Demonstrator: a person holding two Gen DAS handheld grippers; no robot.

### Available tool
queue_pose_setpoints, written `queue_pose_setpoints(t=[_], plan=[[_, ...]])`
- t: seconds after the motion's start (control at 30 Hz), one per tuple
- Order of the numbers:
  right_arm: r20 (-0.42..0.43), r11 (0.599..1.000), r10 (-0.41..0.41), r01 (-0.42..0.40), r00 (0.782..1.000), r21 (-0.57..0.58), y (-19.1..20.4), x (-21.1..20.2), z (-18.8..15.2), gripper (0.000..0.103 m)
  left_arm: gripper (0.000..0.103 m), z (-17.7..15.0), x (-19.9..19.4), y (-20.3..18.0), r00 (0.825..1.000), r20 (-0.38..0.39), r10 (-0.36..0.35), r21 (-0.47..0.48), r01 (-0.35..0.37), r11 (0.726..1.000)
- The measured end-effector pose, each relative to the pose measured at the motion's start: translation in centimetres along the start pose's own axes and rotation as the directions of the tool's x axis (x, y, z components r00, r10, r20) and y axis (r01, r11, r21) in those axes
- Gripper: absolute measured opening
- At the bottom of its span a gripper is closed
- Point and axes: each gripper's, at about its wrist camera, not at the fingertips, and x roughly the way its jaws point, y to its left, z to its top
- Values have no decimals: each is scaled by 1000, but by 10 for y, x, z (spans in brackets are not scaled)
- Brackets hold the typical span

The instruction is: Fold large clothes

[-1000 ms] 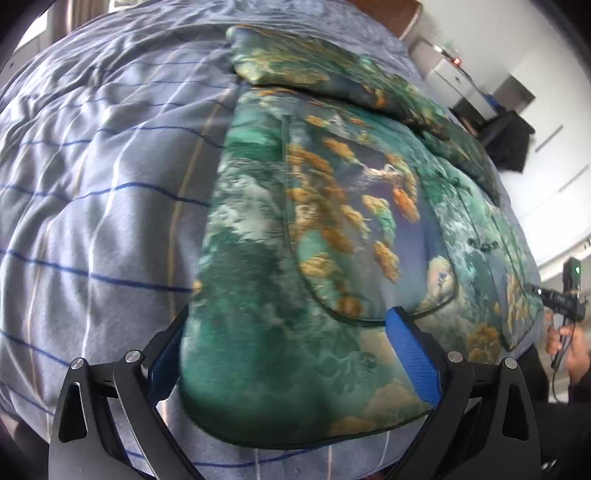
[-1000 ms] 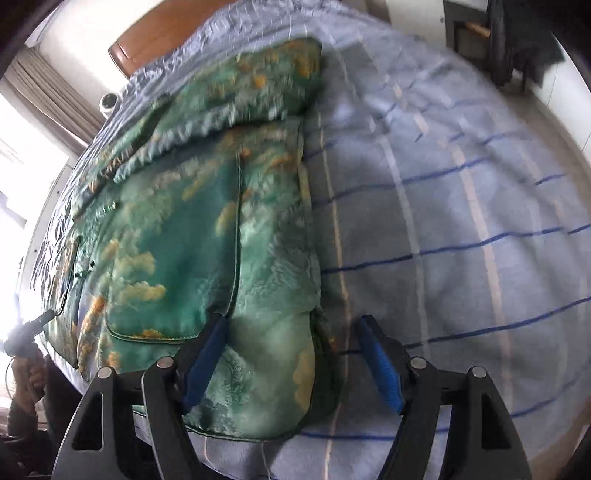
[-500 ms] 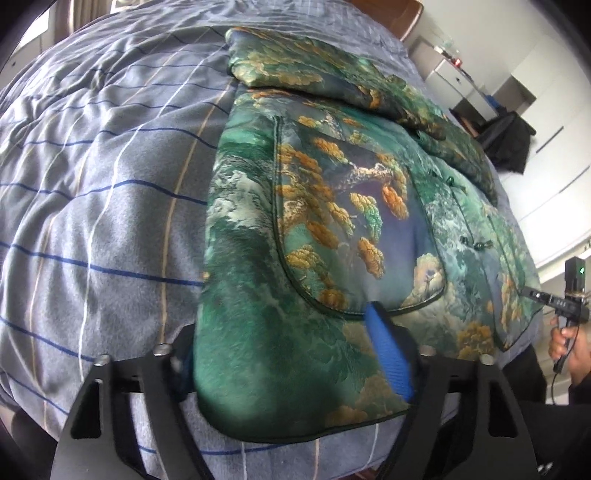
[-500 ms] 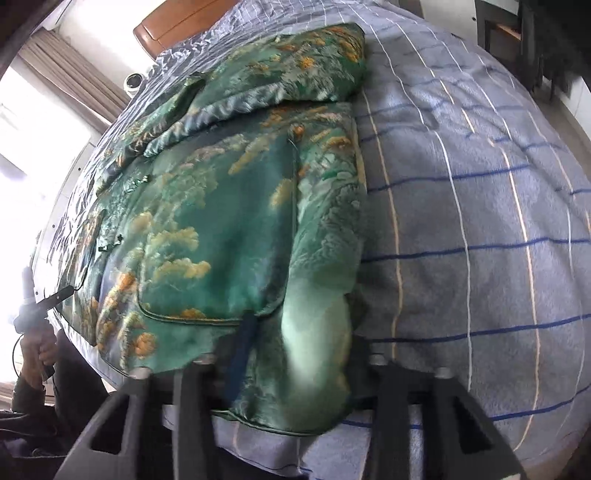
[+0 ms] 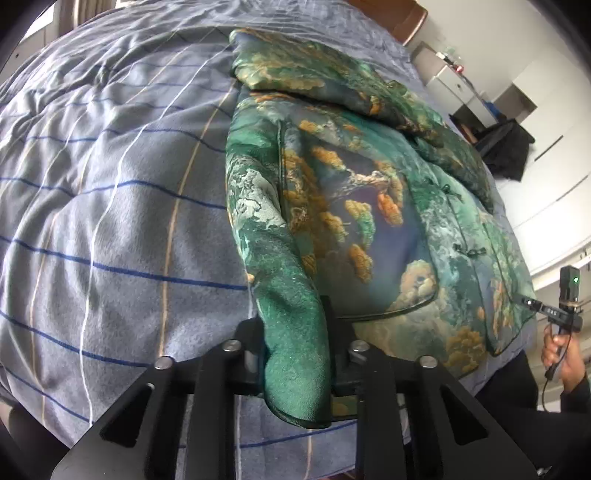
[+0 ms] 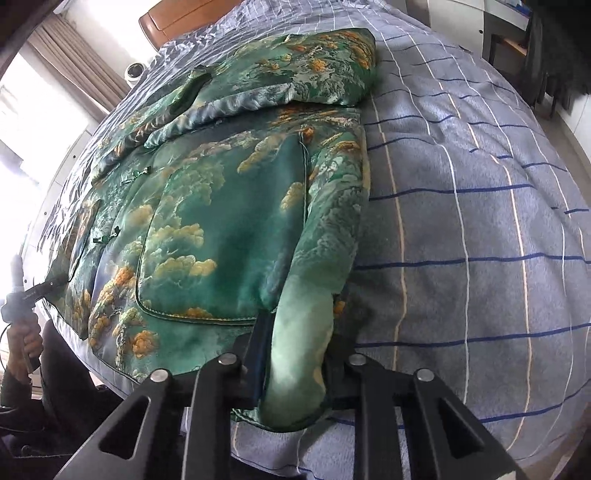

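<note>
A padded green jacket [image 5: 369,206] with gold cloud patterns lies flat on the bed, front up, sleeves folded across its top. It also shows in the right wrist view [image 6: 229,206]. My left gripper [image 5: 295,354] is shut on the jacket's left bottom corner, which bunches up between the jaws. My right gripper [image 6: 299,365] is shut on the jacket's right bottom corner, bunched the same way. Each gripper shows small in the other's view: the right one [image 5: 546,308] and the left one [image 6: 37,291].
The bed is covered by a grey-blue quilt [image 5: 110,206] with blue and white lines, which also shows in the right wrist view [image 6: 480,221]. A wooden headboard [image 6: 184,18] is at the far end. A white cabinet [image 5: 454,81] and a dark bag [image 5: 506,147] stand beside the bed.
Both grippers closed from wide open onto the jacket's bottom corners. The cloth now bunches up between each pair of jaws.
</note>
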Motion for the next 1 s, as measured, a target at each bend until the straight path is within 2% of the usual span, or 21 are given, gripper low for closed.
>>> queue_pose_setpoints(t=[0.3,0.47,0.67,0.87,1.0], plan=[[35,1000,-6,7,999,-19,9,-13,3,14,12,0,-22,-5,998,47,-32,-4,32,999],[60,1000,17,-16,998,-20,12,-28,3,13,12,-3,-36,-6,996,69,-49,-1,49,999],[77,999,43,-41,996,-22,13,-44,-4,13,12,-8,-47,-7,997,60,-52,7,52,999],[44,998,67,-66,997,-19,13,-53,-26,13,12,-38,-71,1,999,15,-37,19,37,999],[-18,993,121,-120,993,13,15,-68,-60,12,12,-69,-101,6,1000,-8,-26,16,26,1000]])
